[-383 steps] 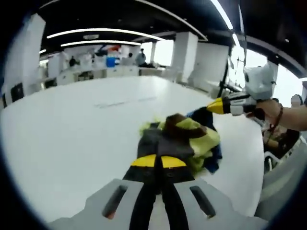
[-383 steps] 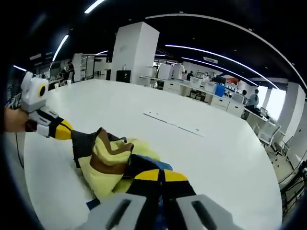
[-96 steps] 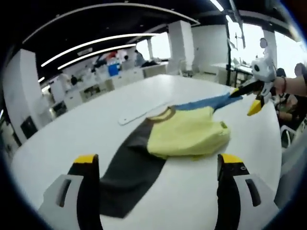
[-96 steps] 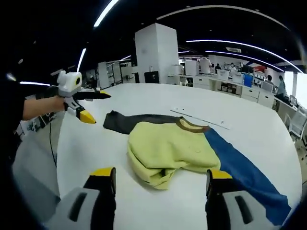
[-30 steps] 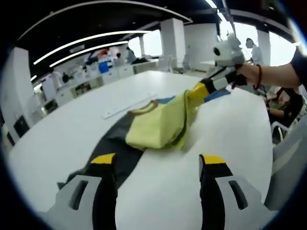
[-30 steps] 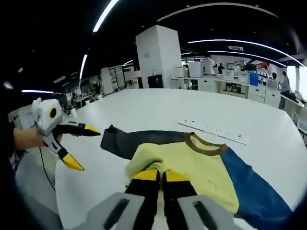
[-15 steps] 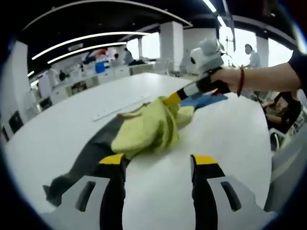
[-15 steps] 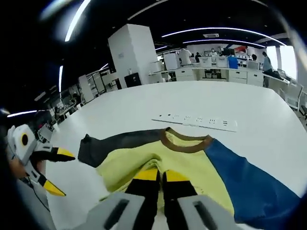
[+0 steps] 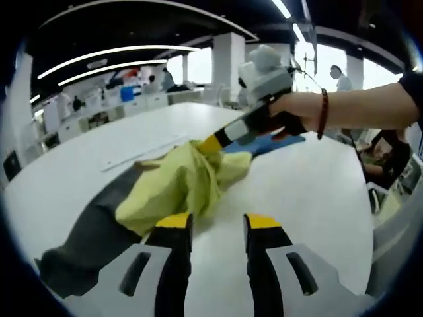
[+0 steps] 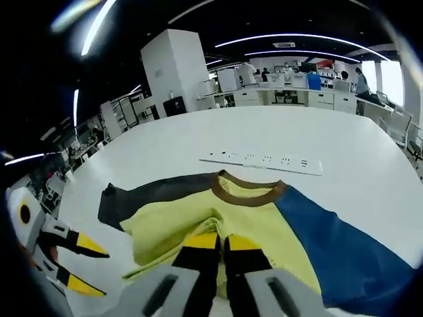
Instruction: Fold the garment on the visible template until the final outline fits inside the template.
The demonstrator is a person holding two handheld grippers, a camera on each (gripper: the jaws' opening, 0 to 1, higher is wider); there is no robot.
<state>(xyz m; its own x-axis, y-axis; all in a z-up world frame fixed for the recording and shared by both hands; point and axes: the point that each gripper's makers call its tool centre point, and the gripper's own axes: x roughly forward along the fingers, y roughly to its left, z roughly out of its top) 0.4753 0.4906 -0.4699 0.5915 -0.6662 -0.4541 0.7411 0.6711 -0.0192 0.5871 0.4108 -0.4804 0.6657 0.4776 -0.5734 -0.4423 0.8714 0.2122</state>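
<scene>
While the right tool (image 10: 216,246) pinched the yellow body of the garment (image 10: 264,218) on the table (image 10: 198,135), the left tool (image 9: 213,228) waited open, just short of the cloth. Spreading seemed in hand; next, probably a grip on the grey sleeve (image 9: 86,231).

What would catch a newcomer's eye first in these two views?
The colour-block garment on the white table: yellow body, brown collar, one dark grey sleeve and one blue sleeve. The right gripper is shut on its yellow fabric, bunching it up mid-table in the left gripper view, with the person's hand and red bracelet behind. The left gripper hangs open near the grey sleeve.
</scene>
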